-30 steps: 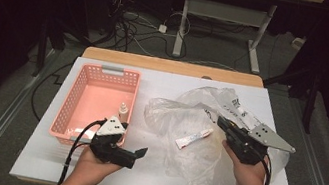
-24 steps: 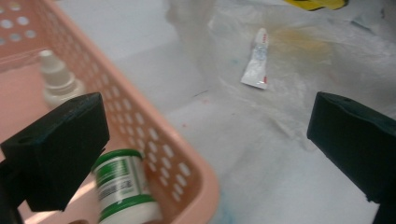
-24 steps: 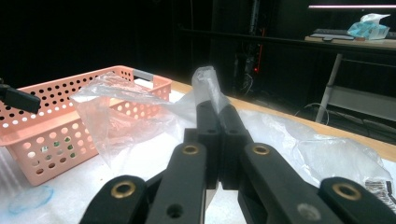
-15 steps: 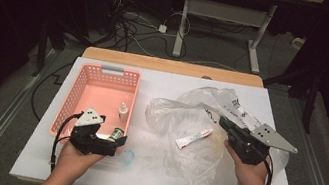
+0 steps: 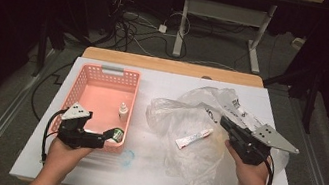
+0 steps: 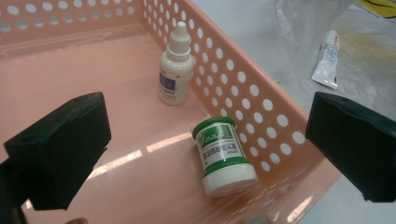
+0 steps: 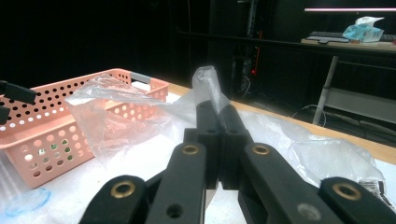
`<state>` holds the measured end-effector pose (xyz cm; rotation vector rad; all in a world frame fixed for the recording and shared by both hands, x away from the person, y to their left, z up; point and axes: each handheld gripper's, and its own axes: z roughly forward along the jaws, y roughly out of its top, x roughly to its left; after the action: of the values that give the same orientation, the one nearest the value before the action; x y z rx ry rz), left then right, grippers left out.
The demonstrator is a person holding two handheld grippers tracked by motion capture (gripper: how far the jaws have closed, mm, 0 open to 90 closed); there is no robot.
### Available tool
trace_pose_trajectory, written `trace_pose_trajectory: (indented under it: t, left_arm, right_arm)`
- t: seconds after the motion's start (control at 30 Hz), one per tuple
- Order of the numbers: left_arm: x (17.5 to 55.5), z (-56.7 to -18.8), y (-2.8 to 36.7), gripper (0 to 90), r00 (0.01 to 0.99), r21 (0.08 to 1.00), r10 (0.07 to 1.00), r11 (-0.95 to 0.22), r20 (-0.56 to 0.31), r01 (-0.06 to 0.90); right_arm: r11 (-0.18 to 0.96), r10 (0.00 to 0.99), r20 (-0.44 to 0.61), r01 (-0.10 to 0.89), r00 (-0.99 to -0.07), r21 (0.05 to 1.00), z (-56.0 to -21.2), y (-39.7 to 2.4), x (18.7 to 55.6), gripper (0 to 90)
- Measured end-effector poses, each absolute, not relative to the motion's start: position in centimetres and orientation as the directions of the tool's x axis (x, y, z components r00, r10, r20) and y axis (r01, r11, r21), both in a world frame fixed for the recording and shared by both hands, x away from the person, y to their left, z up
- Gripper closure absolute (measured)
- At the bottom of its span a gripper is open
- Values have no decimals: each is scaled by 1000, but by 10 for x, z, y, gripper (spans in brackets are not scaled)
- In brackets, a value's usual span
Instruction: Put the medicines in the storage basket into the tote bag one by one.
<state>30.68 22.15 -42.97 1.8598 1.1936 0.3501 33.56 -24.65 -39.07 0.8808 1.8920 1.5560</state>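
Between the left gripper's (image 6: 205,140) wide-spread fingers (image 6: 60,149), nothing is held: a green-capped white jar (image 6: 223,156) lies tipped on its side on the floor of the pink basket (image 6: 261,93), below the gap and against the basket's perforated wall. Just beyond it a small white dropper bottle (image 6: 175,70) stands upright by the same wall. From the high view, that left gripper (image 5: 105,136) hovers over the basket's near right corner, with the jar (image 5: 117,135) right at its tips and the dropper bottle (image 5: 123,111) a little farther in.

Over on the right, the right gripper's (image 7: 218,116) fingers (image 7: 208,135) are pressed fully together, pinching a fold of clear plastic bag (image 7: 116,112) that rises in a peak above the tips. In the high view the right gripper (image 5: 228,125) sits on the right half of the white counter (image 5: 147,181), the crumpled bag (image 5: 188,119) spreading around it, and a small white tube (image 5: 194,138) lies on the plastic just left of the fingertips, apart from them. A faint bluish clear lid (image 5: 127,157) rests on the counter just off the basket's near right corner. The basket (image 5: 102,89) occupies the counter's left half.
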Motion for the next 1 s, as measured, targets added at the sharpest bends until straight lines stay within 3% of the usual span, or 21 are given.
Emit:
trace_pose_trajectory:
  t: [0.47,1.0]
  left_arm:
    - [308,-426,215,1,520,778,824,-170,-226,605]
    - [335,-424,207,0,481,634,839,-232,-253,738]
  right_arm:
    - [129,764,-3,148,-645,981,-391,-244,335,900]
    - [111,771,13,155,-636,982,-391,-247,335,900]
